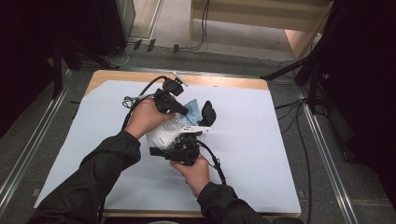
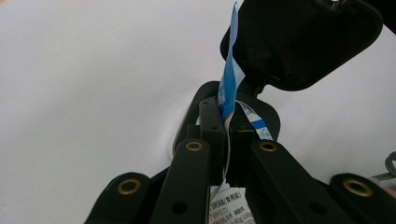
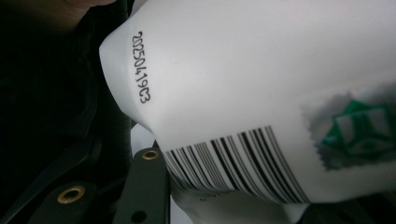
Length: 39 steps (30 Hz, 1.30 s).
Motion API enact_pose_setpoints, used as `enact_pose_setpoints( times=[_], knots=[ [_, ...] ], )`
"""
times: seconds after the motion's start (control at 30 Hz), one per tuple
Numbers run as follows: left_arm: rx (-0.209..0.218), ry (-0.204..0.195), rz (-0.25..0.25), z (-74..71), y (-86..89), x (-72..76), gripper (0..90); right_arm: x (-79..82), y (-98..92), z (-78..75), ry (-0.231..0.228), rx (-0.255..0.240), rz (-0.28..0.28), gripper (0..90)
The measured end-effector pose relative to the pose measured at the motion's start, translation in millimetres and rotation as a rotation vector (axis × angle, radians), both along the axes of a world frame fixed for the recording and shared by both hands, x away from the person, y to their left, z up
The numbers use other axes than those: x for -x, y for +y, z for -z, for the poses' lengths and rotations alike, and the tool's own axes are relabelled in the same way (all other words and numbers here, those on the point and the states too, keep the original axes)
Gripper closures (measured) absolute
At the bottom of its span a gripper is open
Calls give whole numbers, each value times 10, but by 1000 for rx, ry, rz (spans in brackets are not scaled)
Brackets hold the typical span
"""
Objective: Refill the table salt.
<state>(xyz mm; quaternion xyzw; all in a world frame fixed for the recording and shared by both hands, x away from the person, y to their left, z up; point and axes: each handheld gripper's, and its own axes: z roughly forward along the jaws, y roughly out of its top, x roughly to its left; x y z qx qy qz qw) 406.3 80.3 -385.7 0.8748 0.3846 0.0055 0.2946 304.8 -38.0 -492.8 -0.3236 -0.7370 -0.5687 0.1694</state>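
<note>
My left gripper (image 2: 227,133) is clenched on the blue top edge of a white packet (image 1: 173,125) (barcode side toward me); my right gripper (image 1: 183,145) grasps its body, held above the middle of the surface (image 1: 261,140).

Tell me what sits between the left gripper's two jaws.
The left gripper is shut on the blue-and-white edge of the pouch; the left gripper view shows it.
</note>
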Motion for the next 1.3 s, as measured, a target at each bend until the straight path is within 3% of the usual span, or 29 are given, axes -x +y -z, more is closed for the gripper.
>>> enact_pose_setpoints(
  times=[0.57,0.83,1.3],
  knots=[
    [22,-6,-40,13,5,-54,896,-58,-29,51,11,-12,-3,665],
    [-3,-17,-35,-19,-65,-77,895,-92,-64,53,23,-44,-1,665],
    [-10,-19,-36,-17,-77,-80,894,-93,-63,53,16,-35,4,665]
  ],
)
